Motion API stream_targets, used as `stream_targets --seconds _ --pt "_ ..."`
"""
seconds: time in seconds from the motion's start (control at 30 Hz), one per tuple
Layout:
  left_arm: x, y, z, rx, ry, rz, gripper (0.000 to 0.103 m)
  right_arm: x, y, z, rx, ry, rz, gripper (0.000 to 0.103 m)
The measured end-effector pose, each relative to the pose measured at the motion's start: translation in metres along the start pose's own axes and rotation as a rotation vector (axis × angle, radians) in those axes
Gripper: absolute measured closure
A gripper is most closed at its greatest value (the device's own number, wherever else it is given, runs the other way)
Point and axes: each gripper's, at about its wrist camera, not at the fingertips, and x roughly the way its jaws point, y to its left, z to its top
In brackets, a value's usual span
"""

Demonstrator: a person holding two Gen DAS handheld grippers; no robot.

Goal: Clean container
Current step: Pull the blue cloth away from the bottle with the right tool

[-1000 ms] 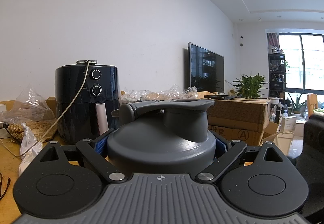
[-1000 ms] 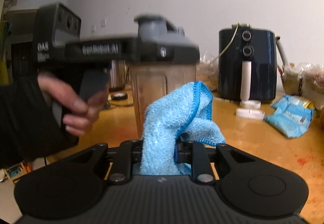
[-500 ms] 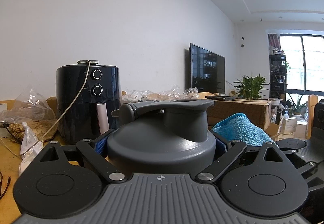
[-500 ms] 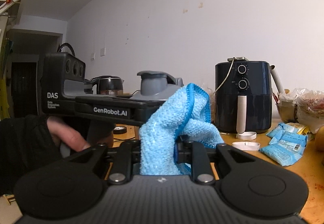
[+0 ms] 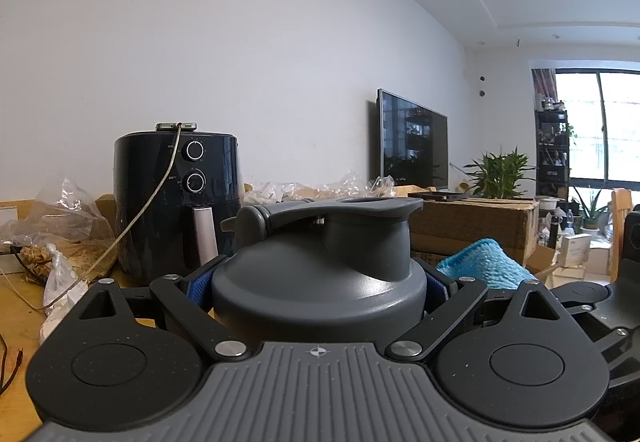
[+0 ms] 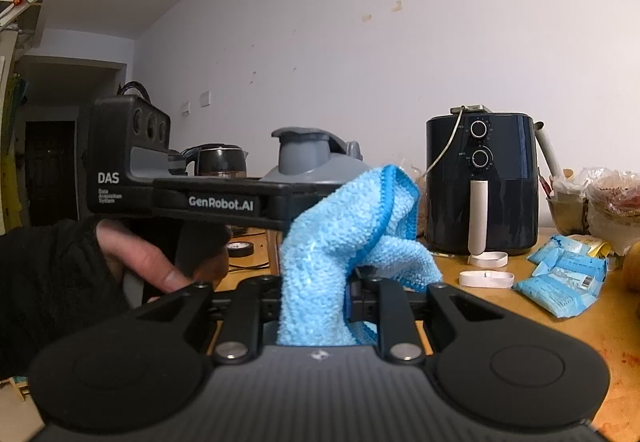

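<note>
Container: a bottle with a domed dark grey plastic lid and flip cap; it stands in front of the black cylindrical air fryer, nearer the cameras; its body is hidden.
Left gripper: clenched on the container just under the lid rim, one blue-padded finger pressed to each side.
Right gripper: clamped on a bunched light blue microfibre cloth with a darker blue hem; the cloth rises between the fingers.
Cloth against container: just beside the lid, on the side away from the air fryer's left flank; whether they touch cannot be told.
Hand: in a black sleeve, wrapped round the left gripper's handle.
Desk: orange-brown wood; blue packets lie to the right of the air fryer.
</note>
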Motion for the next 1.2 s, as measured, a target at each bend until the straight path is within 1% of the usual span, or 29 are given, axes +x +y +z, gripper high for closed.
stream_targets --seconds 0.17,0.43,0.5,0.67,0.77,0.87,1.2 --pt "0.000 0.000 -0.001 0.002 -0.001 0.009 0.007 -0.015 -0.005 -0.005 0.011 -0.002 -0.003 0.088" --pt "-0.002 -0.004 -0.002 0.022 -0.012 0.042 0.006 -0.041 -0.019 -0.015 0.041 0.008 -0.046 0.088" --pt "-0.003 -0.005 -0.003 0.021 -0.017 0.046 0.000 -0.044 -0.022 -0.017 0.043 0.012 -0.052 0.088" --pt "-0.006 -0.009 -0.004 -0.003 -0.007 0.052 0.000 -0.048 -0.026 -0.019 0.055 0.016 -0.068 0.087" --pt "-0.005 -0.015 -0.003 -0.013 -0.002 0.098 0.000 -0.049 -0.025 -0.021 0.054 0.020 -0.069 0.087" --pt "-0.005 -0.023 -0.002 -0.027 -0.016 0.201 0.000 -0.049 -0.025 -0.021 0.053 0.021 -0.067 0.087" --pt "0.007 -0.058 0.003 -0.054 -0.025 0.443 0.000 -0.047 -0.023 -0.025 0.060 0.031 -0.066 0.087"
